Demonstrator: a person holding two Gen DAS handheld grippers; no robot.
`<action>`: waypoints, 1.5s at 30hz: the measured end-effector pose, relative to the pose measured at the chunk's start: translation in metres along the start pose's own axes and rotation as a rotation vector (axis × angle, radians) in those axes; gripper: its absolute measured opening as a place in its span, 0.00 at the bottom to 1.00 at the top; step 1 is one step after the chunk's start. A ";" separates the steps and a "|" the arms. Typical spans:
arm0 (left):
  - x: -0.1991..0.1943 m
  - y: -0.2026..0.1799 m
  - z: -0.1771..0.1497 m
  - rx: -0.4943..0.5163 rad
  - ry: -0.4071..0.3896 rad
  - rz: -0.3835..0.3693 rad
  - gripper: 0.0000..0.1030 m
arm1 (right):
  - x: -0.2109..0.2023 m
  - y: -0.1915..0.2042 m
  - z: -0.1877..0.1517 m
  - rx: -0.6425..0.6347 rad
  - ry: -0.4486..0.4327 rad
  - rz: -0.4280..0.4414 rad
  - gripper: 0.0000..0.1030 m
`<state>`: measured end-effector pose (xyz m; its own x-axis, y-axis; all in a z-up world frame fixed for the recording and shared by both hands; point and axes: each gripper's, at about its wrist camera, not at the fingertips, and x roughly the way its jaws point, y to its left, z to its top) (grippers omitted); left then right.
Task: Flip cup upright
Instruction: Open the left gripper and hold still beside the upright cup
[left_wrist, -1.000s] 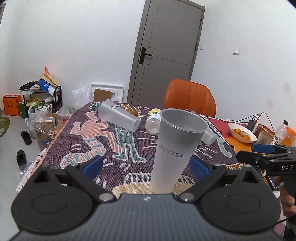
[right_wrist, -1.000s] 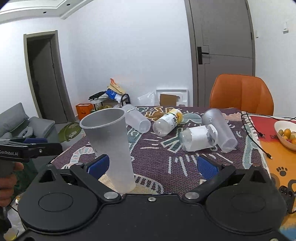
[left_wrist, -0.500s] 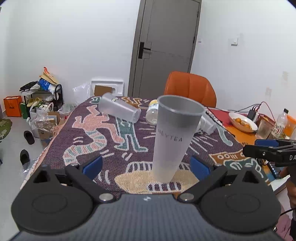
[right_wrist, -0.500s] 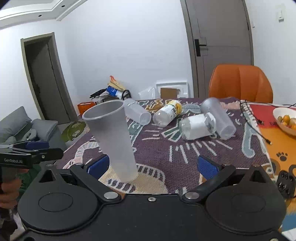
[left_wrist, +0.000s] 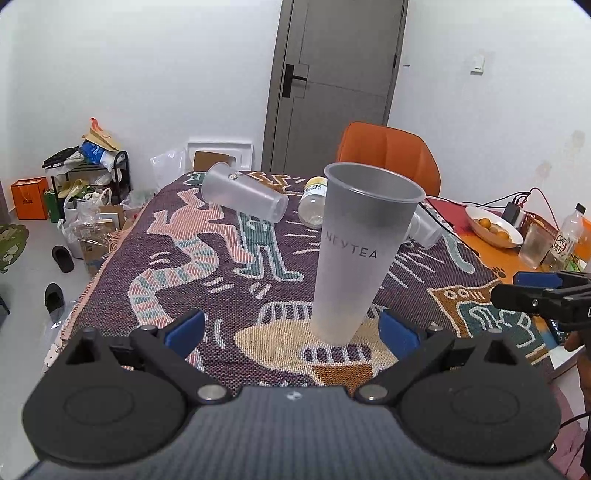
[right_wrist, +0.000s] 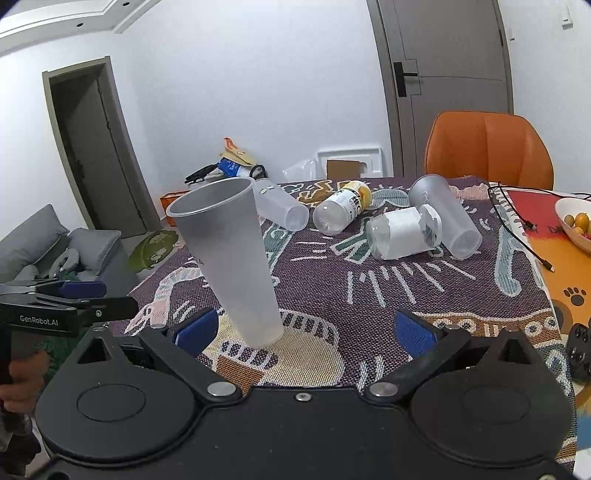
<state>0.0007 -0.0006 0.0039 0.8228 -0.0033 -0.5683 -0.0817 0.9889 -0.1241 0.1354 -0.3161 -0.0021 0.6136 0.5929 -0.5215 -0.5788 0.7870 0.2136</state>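
while both grippers are hanging back at the near edge of the table, the frosted cup (left_wrist: 360, 254) is standing mouth-up on the patterned tablecloth (left_wrist: 184, 266), on the cream patch near that edge, with "heytea" printed on its side. nothing is touching it. the left gripper (left_wrist: 291, 330) is sitting just behind the cup with its jaws wide apart, the blue pads (left_wrist: 184, 326) clear of the cup on either side. the right gripper (right_wrist: 304, 328) is also gaping open and holding nothing, with the cup standing just beyond its left pad (right_wrist: 195, 328).

farther back from the cup, a second frosted cup (left_wrist: 243, 197) is lying on its side, and beside that a yellow-capped bottle (right_wrist: 341, 212) is lying down too. right of the bottle, a paper-wrapped jar (right_wrist: 404, 230) and a third cup (right_wrist: 445, 216) are resting on their sides, touching each other. beyond the far edge of the cloth an orange chair (right_wrist: 487, 147) is standing, and off to the cup's right a bowl of small oranges (left_wrist: 493, 229) is sitting on the bare table.
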 end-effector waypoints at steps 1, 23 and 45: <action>0.000 0.000 0.000 0.001 0.002 0.000 0.97 | 0.000 0.000 0.000 0.001 0.000 0.001 1.00; 0.002 -0.001 -0.001 0.001 0.014 0.007 0.97 | 0.002 -0.001 -0.003 0.004 0.006 0.004 1.00; 0.002 -0.001 -0.001 0.001 0.015 0.005 0.97 | 0.003 -0.002 -0.004 0.007 0.009 0.000 1.00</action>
<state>0.0017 -0.0015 0.0023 0.8137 -0.0007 -0.5812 -0.0853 0.9890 -0.1206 0.1364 -0.3164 -0.0070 0.6087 0.5914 -0.5289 -0.5750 0.7881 0.2196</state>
